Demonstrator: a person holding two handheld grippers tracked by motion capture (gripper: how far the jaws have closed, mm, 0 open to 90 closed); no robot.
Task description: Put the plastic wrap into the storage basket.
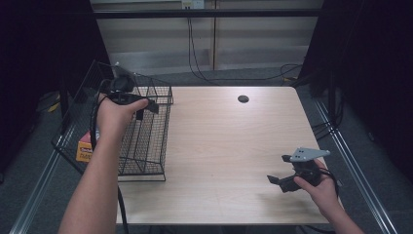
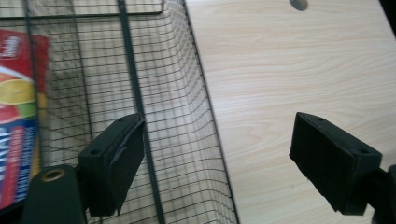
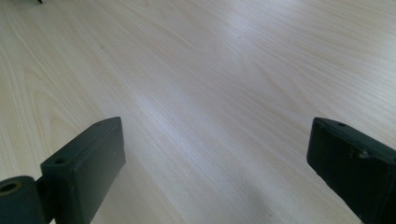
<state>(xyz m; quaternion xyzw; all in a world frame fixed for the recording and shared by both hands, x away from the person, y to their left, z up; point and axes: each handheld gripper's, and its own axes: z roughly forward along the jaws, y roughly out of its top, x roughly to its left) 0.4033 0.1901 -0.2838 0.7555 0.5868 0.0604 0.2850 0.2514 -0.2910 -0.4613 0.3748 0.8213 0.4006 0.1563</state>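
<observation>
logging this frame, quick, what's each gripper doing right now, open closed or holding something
Left gripper: open, holding nothing, over the wire basket.
Right gripper: open, holding nothing, above the table.

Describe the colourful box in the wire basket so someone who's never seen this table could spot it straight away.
Start at the light wooden table and go to its left edge, where a black wire basket sits. The box lies against the basket's outer left side, beside the person's left forearm. It is the one brightly coloured thing there: orange and red with fruit pictures on its printed face, against black mesh and pale wood.
</observation>
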